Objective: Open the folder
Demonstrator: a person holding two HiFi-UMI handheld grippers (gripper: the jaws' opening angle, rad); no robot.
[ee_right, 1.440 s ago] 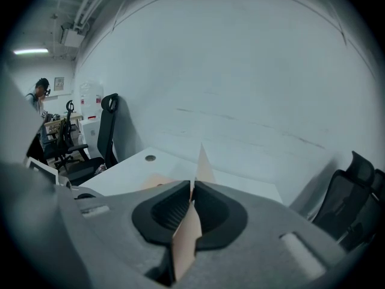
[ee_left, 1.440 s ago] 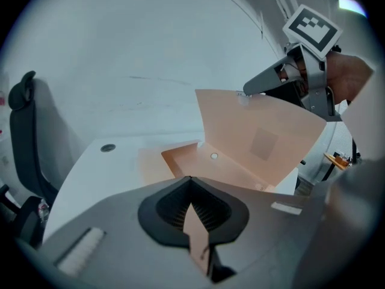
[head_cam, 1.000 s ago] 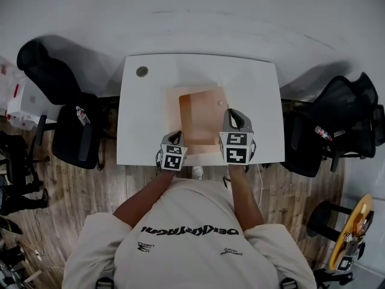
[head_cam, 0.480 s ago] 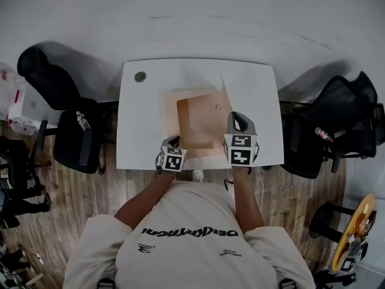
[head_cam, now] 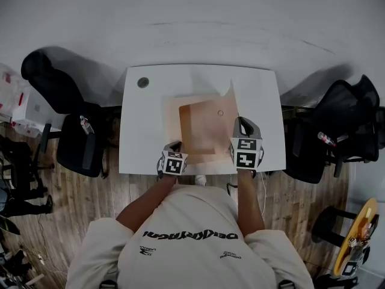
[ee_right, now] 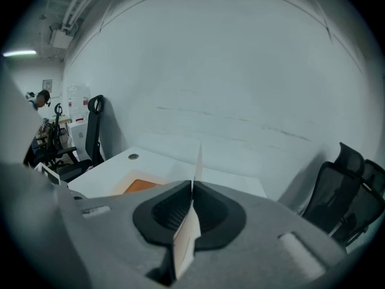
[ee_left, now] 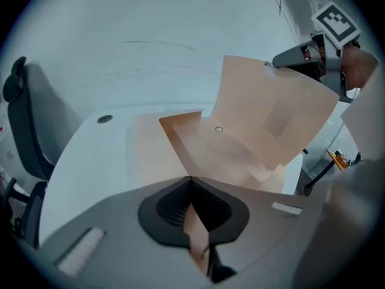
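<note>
Since a second ago: rightward shift of right gripper (head_cam: 240, 123) in head view, with cover flap (head_cam: 229, 94) dragged along and swung wider. Left gripper (head_cam: 174, 145) roughly where it was.

Folder (head_cam: 201, 128) on white table (head_cam: 139, 131), mid-width and toward the near edge, between the two grippers. Peach outer sheet, darker orange inner pocket, small round snap (head_cam: 220, 112) near the right side of the pocket.

Right gripper: jaws nearly together, pinching cover flap. Flap seen edge-on in right gripper view, rising upright past the jaw tips. Flap raised off the table along the folder's right side, curling up and out, per left gripper view.

Left gripper: jaws clamped on the folder's near edge, with a strip of peach sheet caught between the pads. Rest of the folder spread just ahead of it on the table, lying flat.

Grippers well apart, one on each near corner. Round grommet (head_cam: 143, 82) at the table's far left corner, clear of the folder. Black office chairs (head_cam: 66, 119) on both sides.
</note>
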